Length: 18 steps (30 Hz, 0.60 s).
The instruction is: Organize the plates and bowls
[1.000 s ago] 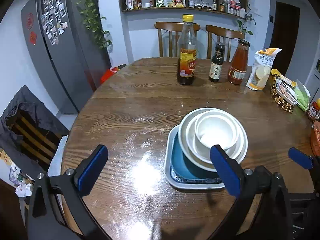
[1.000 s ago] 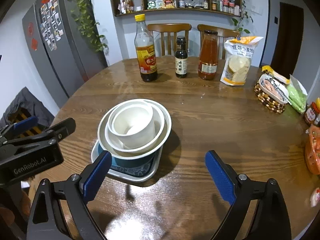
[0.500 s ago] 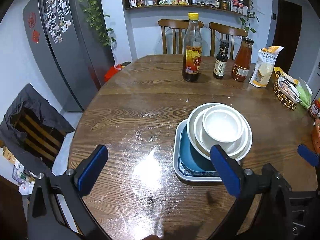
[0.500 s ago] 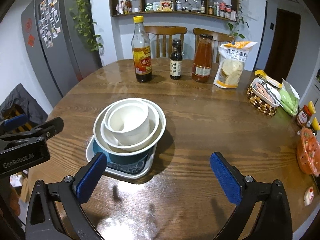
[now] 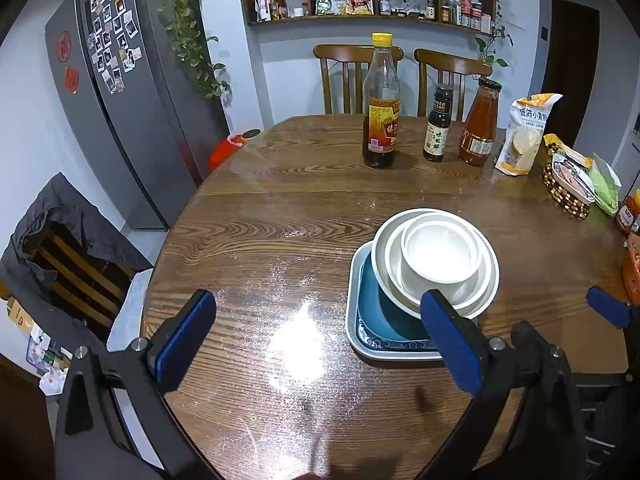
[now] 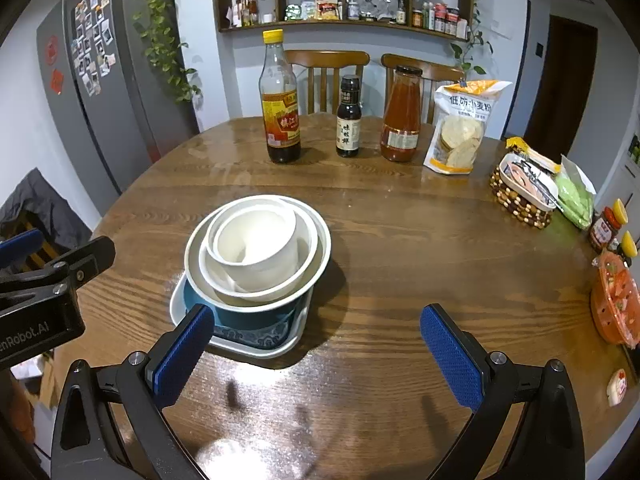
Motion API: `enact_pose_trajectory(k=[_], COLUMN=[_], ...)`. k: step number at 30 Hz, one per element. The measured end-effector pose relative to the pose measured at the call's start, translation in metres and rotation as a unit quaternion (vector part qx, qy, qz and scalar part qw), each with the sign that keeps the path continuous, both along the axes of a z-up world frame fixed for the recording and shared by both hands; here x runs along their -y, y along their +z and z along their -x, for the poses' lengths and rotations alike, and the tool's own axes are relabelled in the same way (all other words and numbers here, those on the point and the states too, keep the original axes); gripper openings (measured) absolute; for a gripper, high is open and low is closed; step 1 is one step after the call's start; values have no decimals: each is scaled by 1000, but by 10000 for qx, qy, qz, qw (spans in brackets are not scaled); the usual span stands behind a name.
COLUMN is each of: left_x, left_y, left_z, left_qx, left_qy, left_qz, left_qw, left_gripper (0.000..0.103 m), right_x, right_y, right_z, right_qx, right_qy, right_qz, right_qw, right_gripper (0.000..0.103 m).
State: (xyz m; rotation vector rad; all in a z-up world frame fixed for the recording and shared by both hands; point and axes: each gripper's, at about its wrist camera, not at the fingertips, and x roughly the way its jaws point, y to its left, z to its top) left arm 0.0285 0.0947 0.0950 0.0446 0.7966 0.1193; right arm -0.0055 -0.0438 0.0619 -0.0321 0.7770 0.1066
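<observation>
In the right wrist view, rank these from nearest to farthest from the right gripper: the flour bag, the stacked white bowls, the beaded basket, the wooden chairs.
1. Stacked white bowls, just ahead of the right gripper, to its left.
2. Beaded basket, toward the right table edge.
3. Flour bag, far side, right of the bottles.
4. Wooden chairs, beyond the table.

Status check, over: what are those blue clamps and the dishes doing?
Both hand-held grippers, left and right, open, empty. Bowls nested on rectangular plate. Nothing blocking.
</observation>
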Motion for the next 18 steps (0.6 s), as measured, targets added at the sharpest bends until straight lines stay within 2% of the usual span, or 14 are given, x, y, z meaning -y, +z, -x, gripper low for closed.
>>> enact_pose_trajectory(k=[18], left_x=[5], left_y=[-9], left_z=[-1], left_qx=[-125], left_qy=[-239], left_qz=[20], left_qw=[9996], left_gripper=[102], right_x=[0], right_y=[-4], right_z=[-2], right_qx=[-124], right_qy=[-50], right_qz=[-79], right_qw=[9999], right_gripper=[102])
